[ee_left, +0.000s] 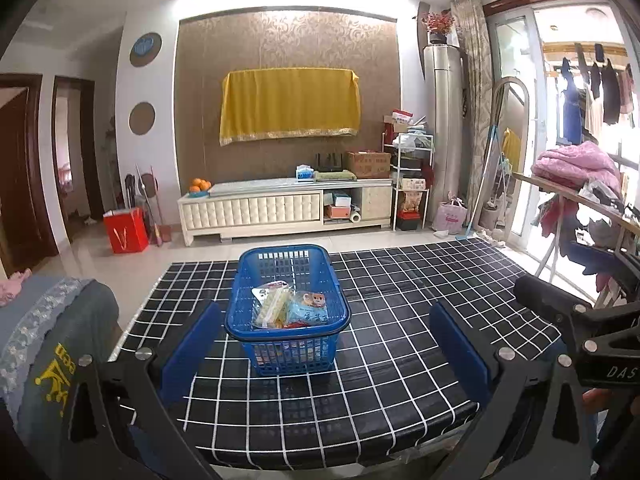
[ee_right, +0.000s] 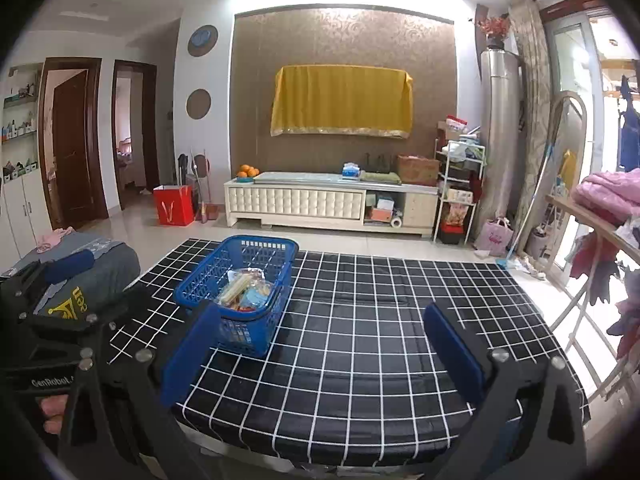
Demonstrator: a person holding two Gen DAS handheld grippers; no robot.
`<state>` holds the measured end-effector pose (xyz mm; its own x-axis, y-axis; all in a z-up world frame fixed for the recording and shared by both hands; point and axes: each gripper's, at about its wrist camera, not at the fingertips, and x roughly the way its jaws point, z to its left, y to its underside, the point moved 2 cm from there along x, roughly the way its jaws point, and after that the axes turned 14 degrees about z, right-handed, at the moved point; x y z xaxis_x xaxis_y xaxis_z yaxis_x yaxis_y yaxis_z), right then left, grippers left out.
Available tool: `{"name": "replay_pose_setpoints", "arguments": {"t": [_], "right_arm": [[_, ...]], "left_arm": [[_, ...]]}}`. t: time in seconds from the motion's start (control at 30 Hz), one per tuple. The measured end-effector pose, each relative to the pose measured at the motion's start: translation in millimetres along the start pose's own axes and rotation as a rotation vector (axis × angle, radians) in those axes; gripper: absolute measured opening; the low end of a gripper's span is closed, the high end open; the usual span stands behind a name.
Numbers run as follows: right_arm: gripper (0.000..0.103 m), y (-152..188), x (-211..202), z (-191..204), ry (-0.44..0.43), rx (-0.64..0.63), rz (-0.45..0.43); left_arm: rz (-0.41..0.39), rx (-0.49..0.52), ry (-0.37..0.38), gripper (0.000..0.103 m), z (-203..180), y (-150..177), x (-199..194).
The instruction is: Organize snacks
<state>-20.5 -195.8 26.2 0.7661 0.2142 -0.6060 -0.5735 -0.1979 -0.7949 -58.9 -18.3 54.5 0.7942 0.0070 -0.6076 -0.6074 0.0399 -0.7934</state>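
I am holding both my left gripper (ee_left: 326, 344) and right gripper (ee_right: 320, 346) with jaws spread wide and empty, while the snacks (ee_left: 286, 308) are lying inside the blue basket (ee_left: 288, 354) on the bench (ee_left: 400, 320).

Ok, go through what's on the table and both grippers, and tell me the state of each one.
Basket: upright on the table, holding snacks.
Snacks: packets piled inside the basket.
Table: checked cover, only the basket on it.
Left gripper: open, nothing held, short of the basket.
Right gripper: open, nothing held.
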Motion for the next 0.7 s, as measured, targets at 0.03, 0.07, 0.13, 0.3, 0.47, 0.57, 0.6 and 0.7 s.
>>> {"name": "replay_pose_setpoints", "arguments": {"t": [0.03,0.07,0.13,0.3,0.47,0.57,0.6,0.7], "right_arm": [[0.103,1.0,-2.2,0.3,0.0,-0.001,-0.004],[0.103,1.9,-5.2,0.4,-0.003,0.001,-0.009],[0.103,5.2,-13.1,0.5,-0.005,0.004,-0.021],[0.103,11.0,-25.4,0.4,0.014,0.001,-0.046],[0.103,16.2,-32.4,-1.0,0.023,0.014,-0.064],[0.103,19.7,-33.9,-1.0,0.02,0.017,-0.062],[0.103,20.5,-33.3,-0.5,0.018,0.016,-0.058],[0.103,23.1,-31.9,1.2,0.012,0.019,-0.047]], "left_arm": [[-0.002,0.005,0.005,0.103,-1.8,0.1,-3.1],[-0.006,0.008,0.008,0.103,-3.9,0.7,-5.8],[-0.017,0.009,0.008,0.103,-6.3,1.4,-13.3],[-0.037,0.014,0.01,0.103,-13.8,5.9,-28.2],[-0.046,0.017,0.008,0.103,-16.8,9.7,-37.5],[-0.044,0.016,0.005,0.103,-17.0,11.8,-39.1],[-0.045,0.015,0.005,0.103,-16.9,12.3,-39.8],[-0.045,0.01,0.015,0.103,-16.1,14.5,-42.4]]}}
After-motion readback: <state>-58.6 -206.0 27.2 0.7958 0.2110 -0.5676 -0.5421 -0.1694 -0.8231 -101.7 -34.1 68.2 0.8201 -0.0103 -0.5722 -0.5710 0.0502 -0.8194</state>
